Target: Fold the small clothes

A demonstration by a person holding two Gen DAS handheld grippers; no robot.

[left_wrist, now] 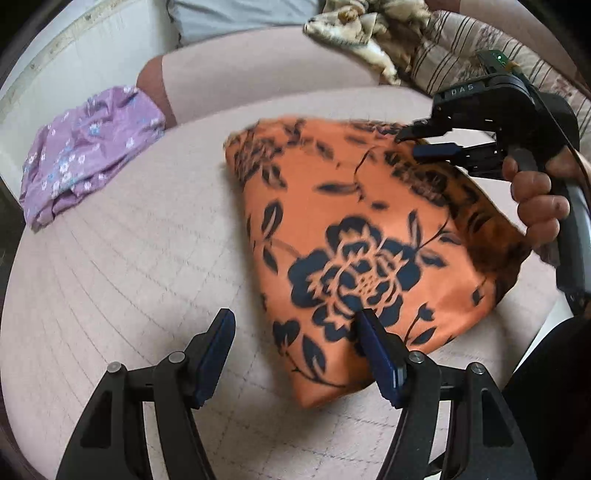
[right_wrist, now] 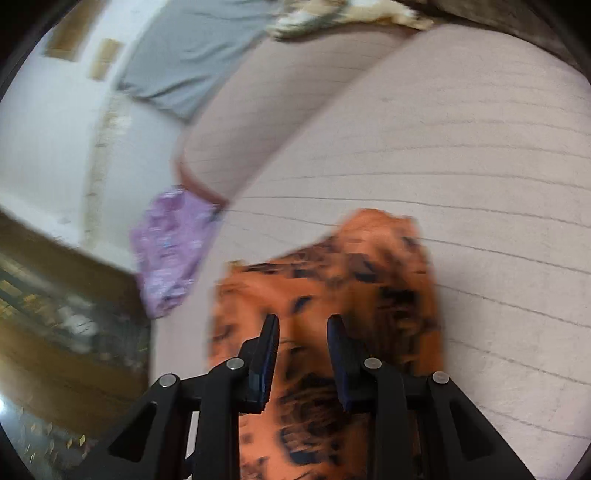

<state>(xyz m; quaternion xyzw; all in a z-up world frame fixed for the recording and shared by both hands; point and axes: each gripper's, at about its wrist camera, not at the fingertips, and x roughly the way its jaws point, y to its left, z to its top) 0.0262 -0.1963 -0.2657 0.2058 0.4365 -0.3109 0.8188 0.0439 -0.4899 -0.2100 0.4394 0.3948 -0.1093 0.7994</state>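
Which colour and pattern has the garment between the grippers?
Orange garment with dark navy flowers; clearest in left wrist view.

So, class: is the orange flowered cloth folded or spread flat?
Folded. The orange flowered cloth lies on the cushion as a compact wedge, with doubled layers visible along its right edge.

The folded cloth lies on the sofa seat, right of centre in the left wrist view. A crumpled garment sits at the seat's far left edge, well apart from it. Behind both rises the backrest, with a heap of fabric at its far right
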